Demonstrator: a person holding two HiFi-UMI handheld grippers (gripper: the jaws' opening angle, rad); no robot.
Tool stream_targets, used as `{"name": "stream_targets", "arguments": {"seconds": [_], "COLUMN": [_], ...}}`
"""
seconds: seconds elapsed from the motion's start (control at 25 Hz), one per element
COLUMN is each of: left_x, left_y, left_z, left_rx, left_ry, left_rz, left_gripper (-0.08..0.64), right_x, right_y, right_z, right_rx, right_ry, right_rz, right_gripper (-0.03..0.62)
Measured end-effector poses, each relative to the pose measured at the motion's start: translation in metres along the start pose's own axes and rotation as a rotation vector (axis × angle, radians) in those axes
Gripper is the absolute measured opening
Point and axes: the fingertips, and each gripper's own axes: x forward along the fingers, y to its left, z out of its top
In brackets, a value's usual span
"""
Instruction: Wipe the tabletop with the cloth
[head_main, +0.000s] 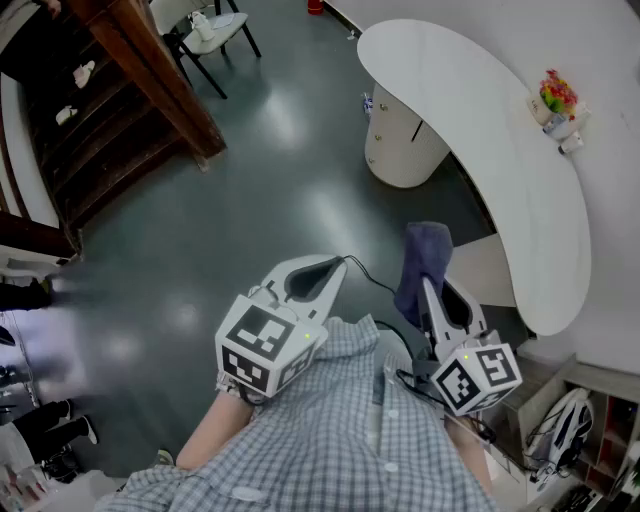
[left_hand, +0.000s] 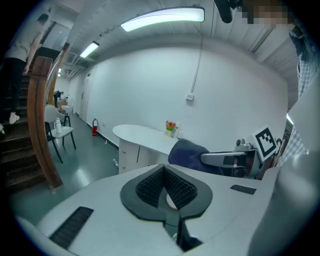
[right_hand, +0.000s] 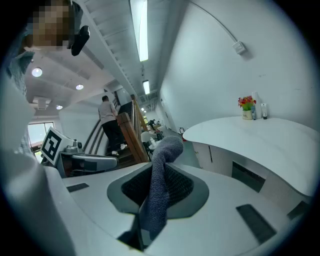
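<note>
Head view: curved white tabletop (head_main: 480, 110) stands on glossy dark floor (head_main: 270, 200).

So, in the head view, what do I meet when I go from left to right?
Wooden staircase → left tool → blue cloth → flowers.
</note>
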Motion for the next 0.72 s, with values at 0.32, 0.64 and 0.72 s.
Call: {"name": "stream_targets", "arguments": {"seconds": [0.32,0.64,0.72], "left_x": [-0.009,-0.019,-0.02], "left_y": [0.004,0.003,0.005], "left_z": [-0.004,-0.013,-0.014], "left_rx": [0.0,-0.013,-0.016], "left_ry": [-0.007,-0.015,-0.017], "left_rz": [-0.001,0.031,0.043], "left_gripper": [0.006,0.006,0.006], "right_x": [0.002,-0.002,0.001], "right_y": [0.008,0.004,0.001], "right_z": [-0.004,-0.007,-0.005], "right_rx": [-0.006,0.046,0.044], "right_ry": [-0.001,-0.012,-0.012], "right_rz": [-0.002,-0.004,-0.001], "right_gripper": [0.066,0.067,0.067]}}
